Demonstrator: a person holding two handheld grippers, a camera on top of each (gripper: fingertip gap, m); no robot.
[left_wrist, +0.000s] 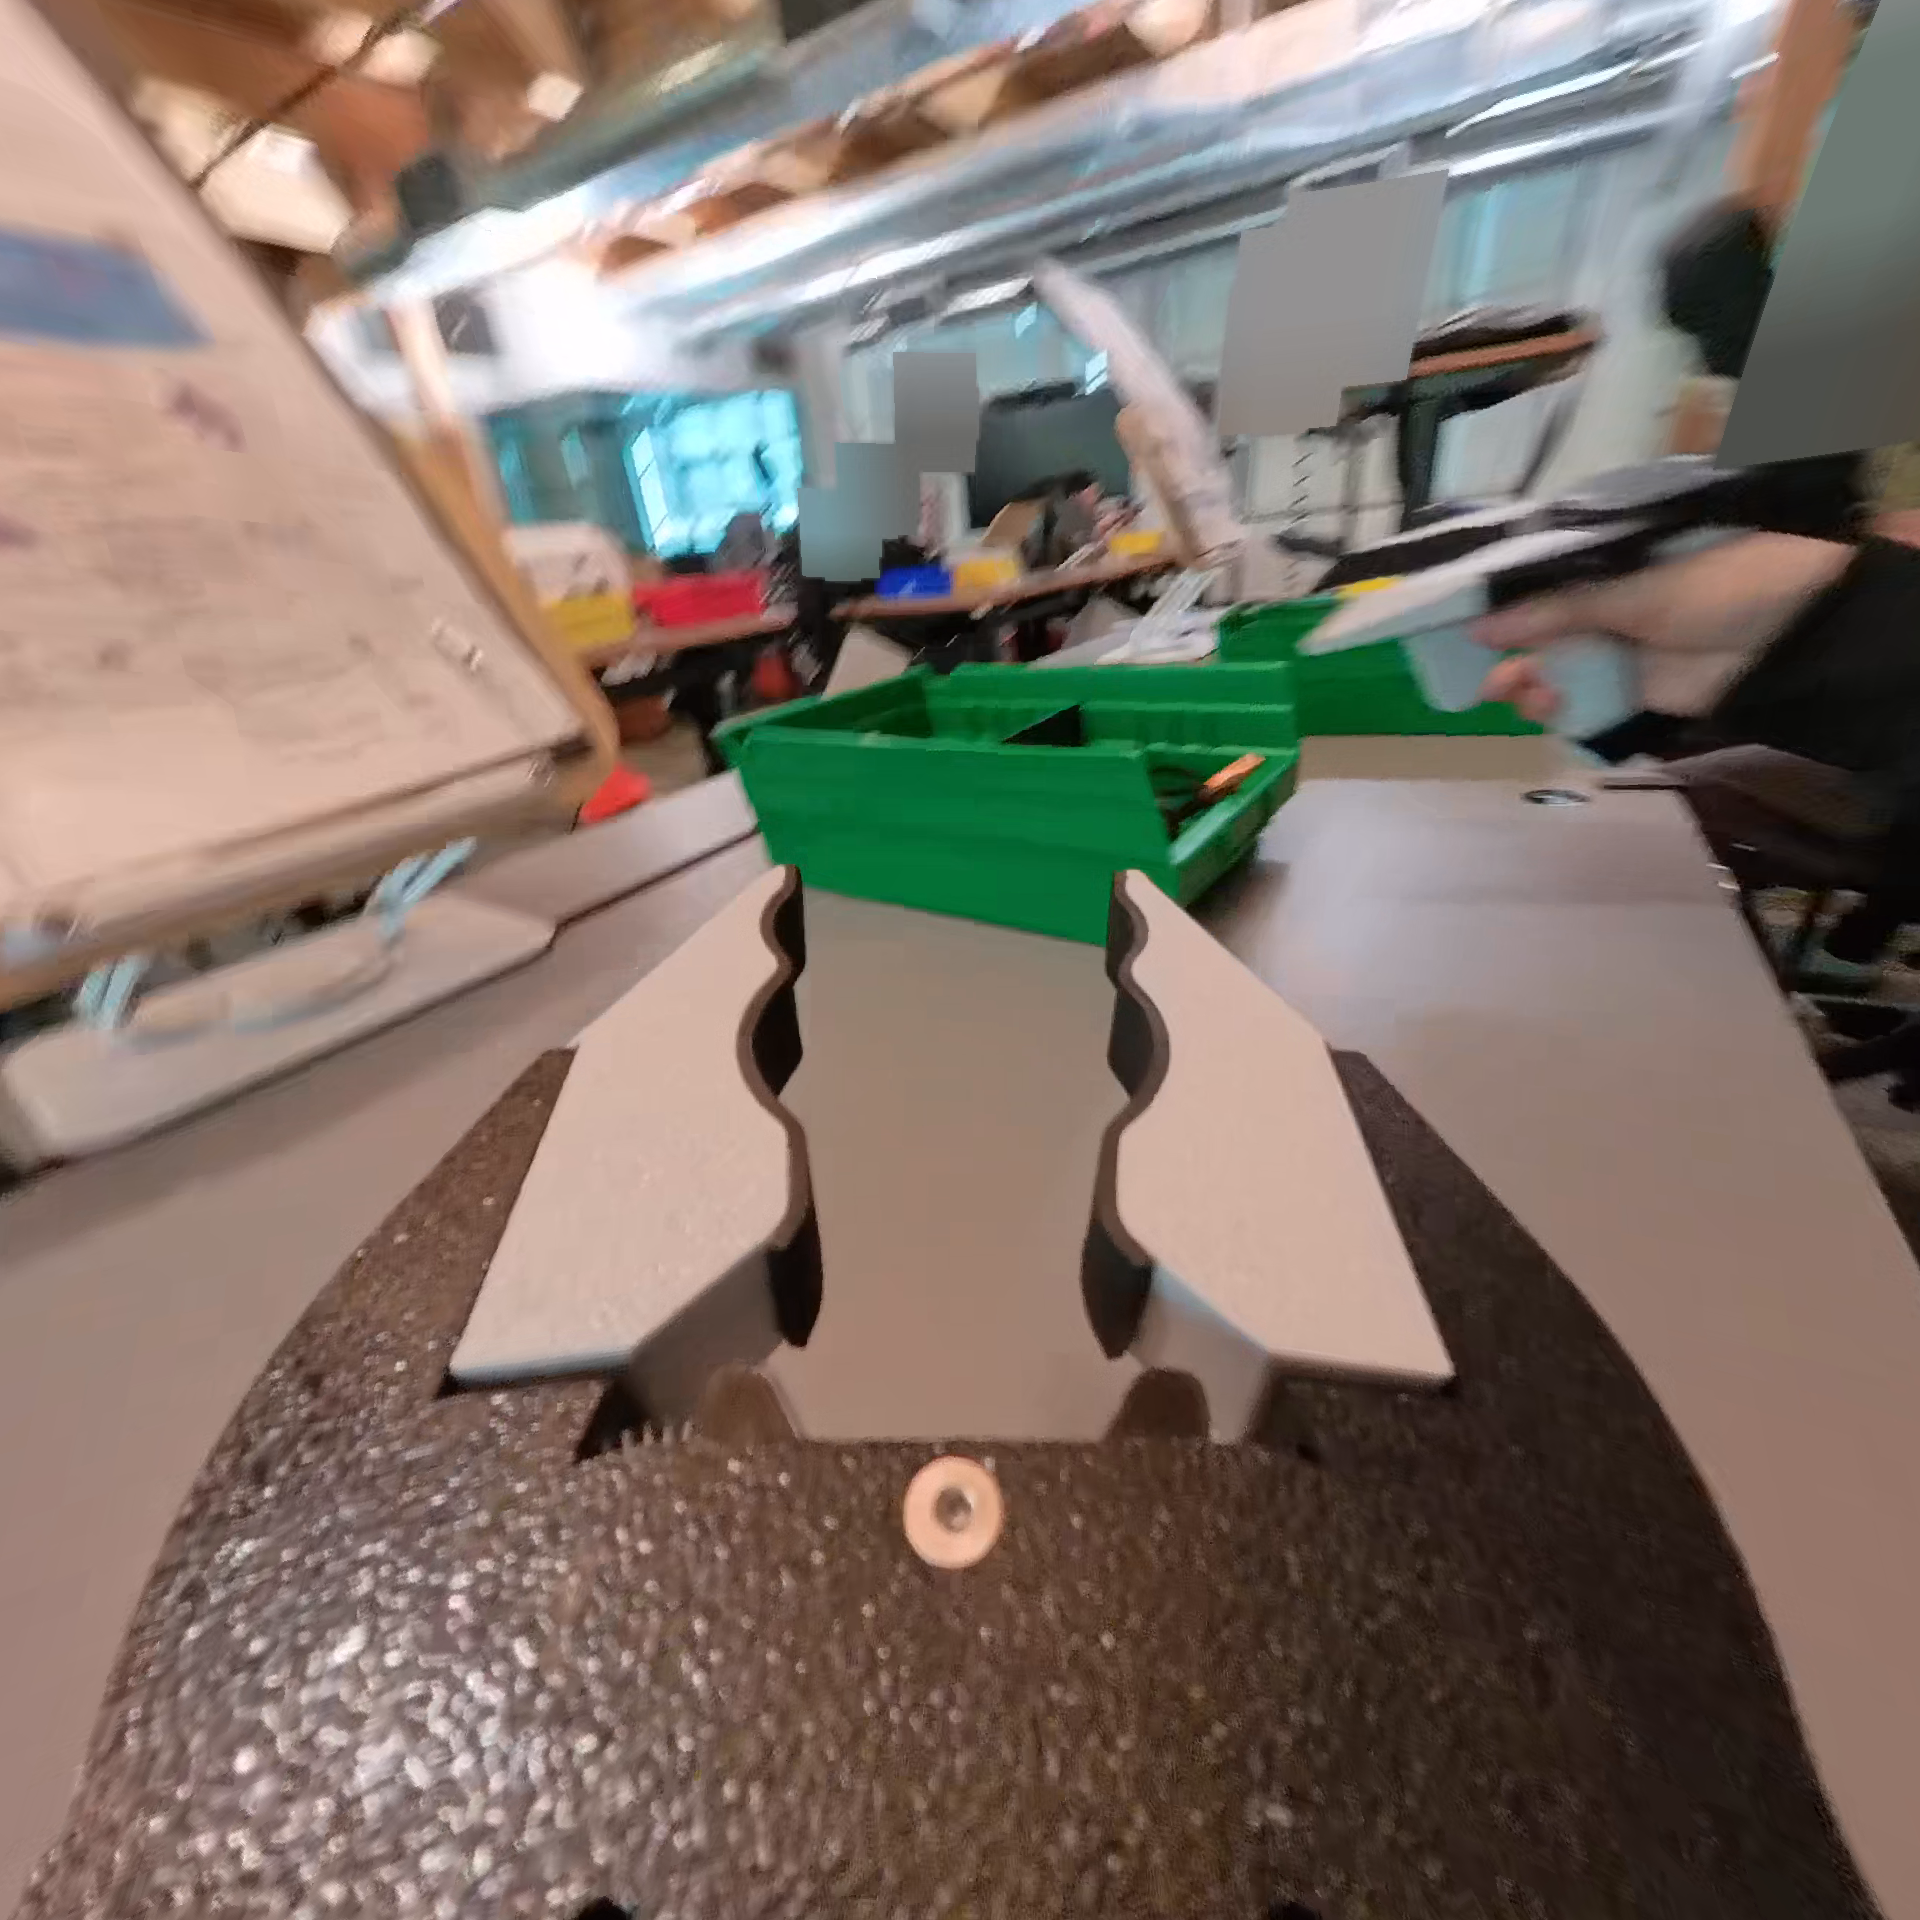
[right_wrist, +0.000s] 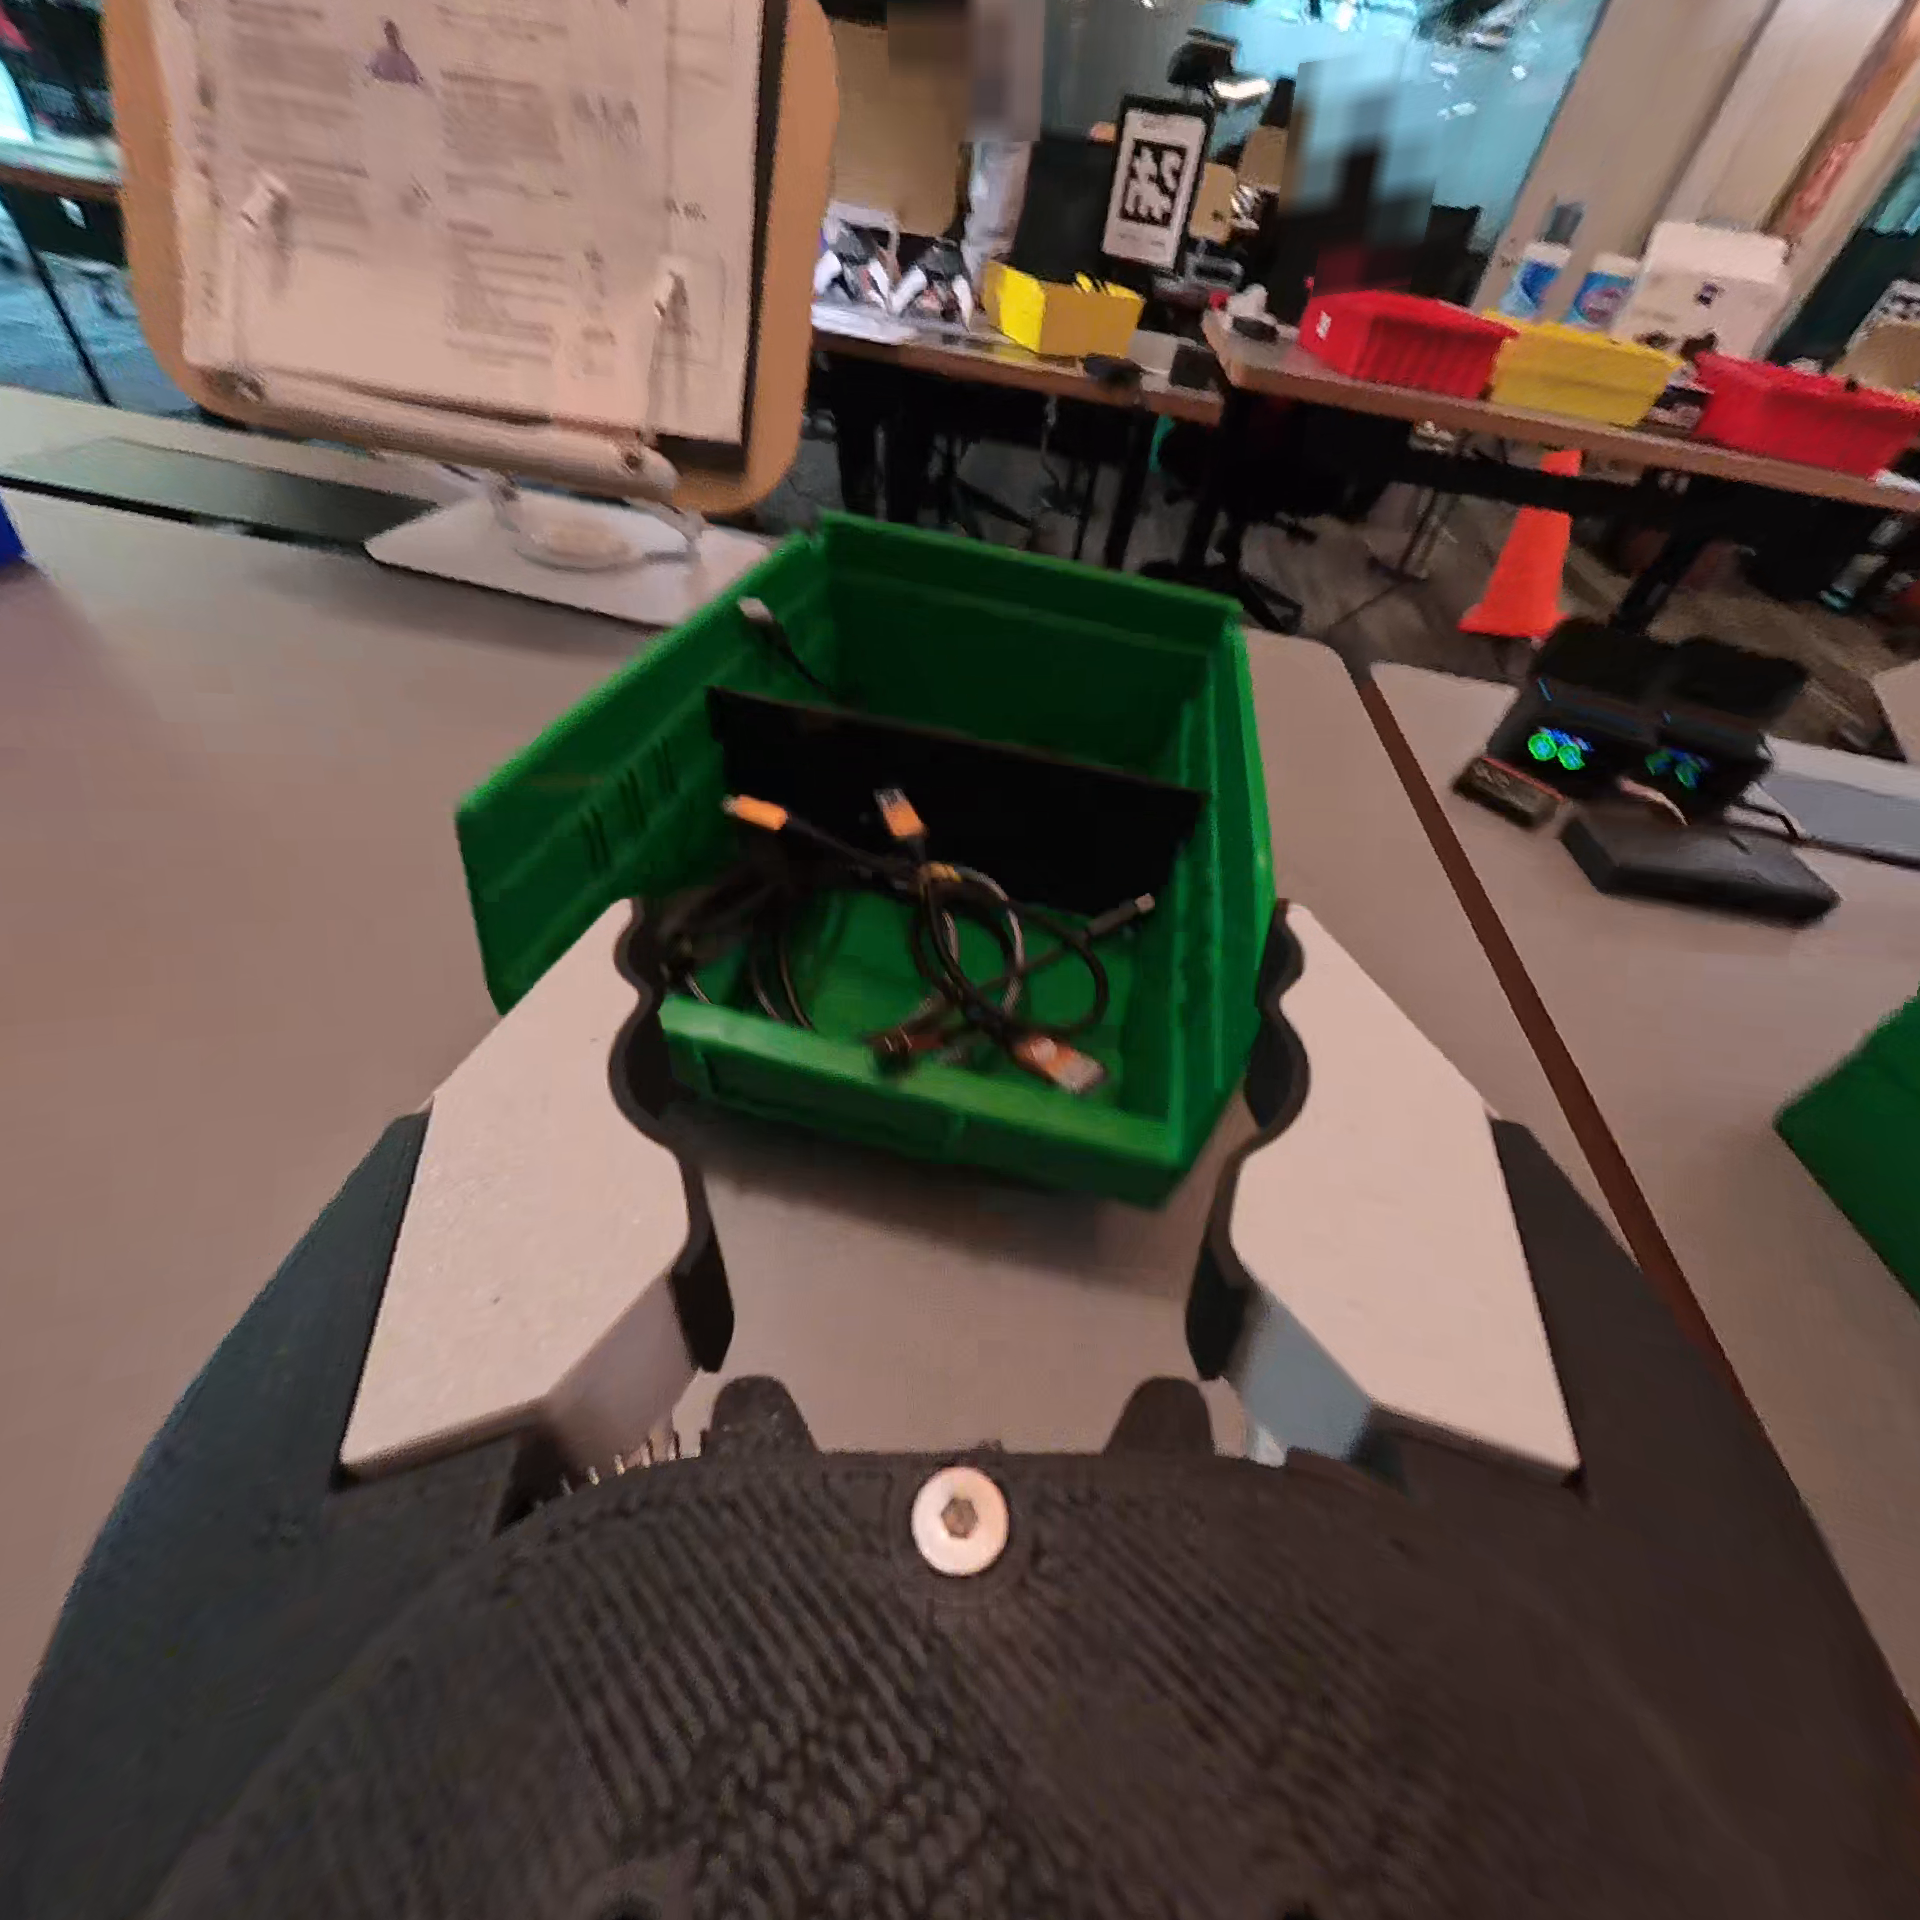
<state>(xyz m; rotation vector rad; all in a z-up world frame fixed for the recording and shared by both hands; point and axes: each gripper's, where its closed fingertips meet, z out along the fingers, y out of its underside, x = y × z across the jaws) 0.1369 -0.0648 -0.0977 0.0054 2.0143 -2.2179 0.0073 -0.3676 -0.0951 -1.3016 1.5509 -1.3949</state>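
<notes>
1. The right gripper (right_wrist: 951, 1049) stands wide open and holds nothing. Its two grey fingers (right_wrist: 540, 1164) frame the low front lip of the green bin (right_wrist: 1216, 935), with the tips level with the bin's front corners; whether they touch it cannot be told.
2. The green bin sits on the grey table (right_wrist: 260, 831), directly ahead of the right gripper, its open low front facing that gripper. Its long axis runs away from the gripper, towards the tall back wall.
3. A tangle of black cables with orange plugs (right_wrist: 935, 935) lies in the bin's front compartment, before a black divider (right_wrist: 966, 790) set across the bin. The tangle has no single long axis; its plugs point several ways.
4. The left gripper (left_wrist: 956, 935) is also open and empty, though less widely parted. It hovers over bare table, with the bin (left_wrist: 987, 831) ahead of its tips and a visible gap between.
5. In the left wrist view the bin shows its long side wall, so its long axis lies across that gripper's line.
6. The right gripper is judged the nearer to the cables.
7. A document stand (right_wrist: 468, 229) stands beyond the bin, to its left.
</notes>
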